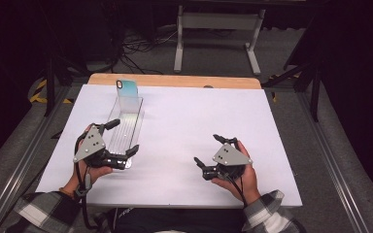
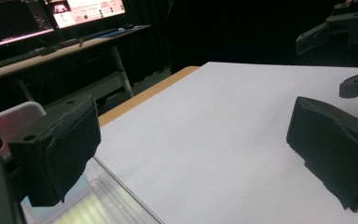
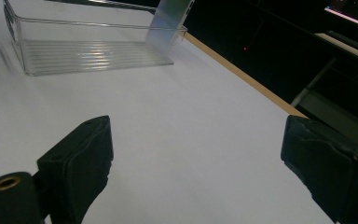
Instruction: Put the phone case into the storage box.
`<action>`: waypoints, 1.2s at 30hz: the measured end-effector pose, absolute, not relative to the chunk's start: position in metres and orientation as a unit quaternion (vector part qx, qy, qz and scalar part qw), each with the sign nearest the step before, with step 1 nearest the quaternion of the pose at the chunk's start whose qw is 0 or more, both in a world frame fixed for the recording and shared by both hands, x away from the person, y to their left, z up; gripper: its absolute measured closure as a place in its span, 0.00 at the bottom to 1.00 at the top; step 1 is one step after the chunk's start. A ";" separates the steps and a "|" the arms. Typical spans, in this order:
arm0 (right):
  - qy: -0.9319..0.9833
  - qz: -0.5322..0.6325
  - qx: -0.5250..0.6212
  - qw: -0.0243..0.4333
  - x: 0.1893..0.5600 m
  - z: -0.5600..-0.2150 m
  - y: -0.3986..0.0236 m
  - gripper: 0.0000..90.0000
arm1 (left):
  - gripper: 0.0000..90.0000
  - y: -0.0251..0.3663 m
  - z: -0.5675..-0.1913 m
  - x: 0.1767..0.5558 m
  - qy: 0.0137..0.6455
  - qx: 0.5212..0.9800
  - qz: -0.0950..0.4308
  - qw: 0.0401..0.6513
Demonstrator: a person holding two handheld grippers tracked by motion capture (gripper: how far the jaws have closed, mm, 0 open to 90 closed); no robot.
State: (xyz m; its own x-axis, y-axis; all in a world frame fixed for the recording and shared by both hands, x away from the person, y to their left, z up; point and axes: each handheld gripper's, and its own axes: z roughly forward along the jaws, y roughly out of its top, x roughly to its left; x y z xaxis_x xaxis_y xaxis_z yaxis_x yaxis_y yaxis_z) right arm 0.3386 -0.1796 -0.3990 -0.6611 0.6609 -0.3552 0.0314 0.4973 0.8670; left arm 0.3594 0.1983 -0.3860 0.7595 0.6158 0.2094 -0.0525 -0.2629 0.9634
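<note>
A clear ribbed plastic tray (image 1: 124, 127) lies lengthwise on the left of the white table (image 1: 199, 116). A pale iridescent phone (image 1: 127, 92) stands upright at the tray's far end. My left gripper (image 1: 122, 137) is open, one jaw over the tray's left side and the other at its near right corner; nothing is held. In the left gripper view the gripper (image 2: 198, 149) spans bare table, with the tray (image 2: 102, 203) at bottom left. My right gripper (image 1: 209, 150) is open and empty over the table's right half. The right gripper view shows that gripper (image 3: 196, 158), the tray (image 3: 93, 53) and the phone (image 3: 170, 21) ahead.
A wooden strip (image 1: 175, 80) runs along the table's far edge. Beyond it are a white desk frame (image 1: 218, 29) and floor cables (image 1: 136, 48). Lit monitors (image 2: 86, 9) sit on a desk in the left gripper view. Metal rails (image 1: 24, 160) flank the table.
</note>
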 end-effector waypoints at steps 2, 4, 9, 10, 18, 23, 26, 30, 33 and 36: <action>0.790 0.451 0.220 0.352 0.337 -0.399 -0.179 0.11 | 0.04 0.196 -0.389 0.357 0.189 0.742 0.292 0.573; 0.790 0.452 0.221 0.351 0.335 -0.398 -0.180 0.11 | 0.04 0.195 -0.391 0.354 0.182 0.746 0.294 0.569; 0.789 0.451 0.221 0.354 0.334 -0.398 -0.181 0.10 | 0.03 0.193 -0.398 0.351 0.182 0.750 0.289 0.566; 0.789 0.451 0.223 0.354 0.334 -0.399 -0.181 0.10 | 0.03 0.192 -0.402 0.350 0.183 0.754 0.283 0.564; 0.791 0.450 0.228 0.346 0.331 -0.405 -0.188 0.10 | 0.03 0.188 -0.417 0.347 0.183 0.773 0.264 0.547; 0.791 0.450 0.222 0.349 0.329 -0.409 -0.188 0.07 | 0.03 0.189 -0.423 0.346 0.185 0.777 0.252 0.546; 0.792 0.452 0.220 0.348 0.329 -0.411 -0.189 0.06 | 0.03 0.190 -0.427 0.346 0.186 0.780 0.246 0.544; 0.789 0.450 0.227 0.351 0.329 -0.413 -0.190 0.04 | 0.04 0.190 -0.431 0.348 0.187 0.785 0.241 0.539; 0.783 0.457 0.236 0.349 0.330 -0.414 -0.192 0.04 | 0.04 0.188 -0.436 0.350 0.183 0.792 0.241 0.530; 0.784 0.452 0.237 0.353 0.330 -0.416 -0.191 0.04 | 0.04 0.187 -0.439 0.352 0.186 0.794 0.237 0.528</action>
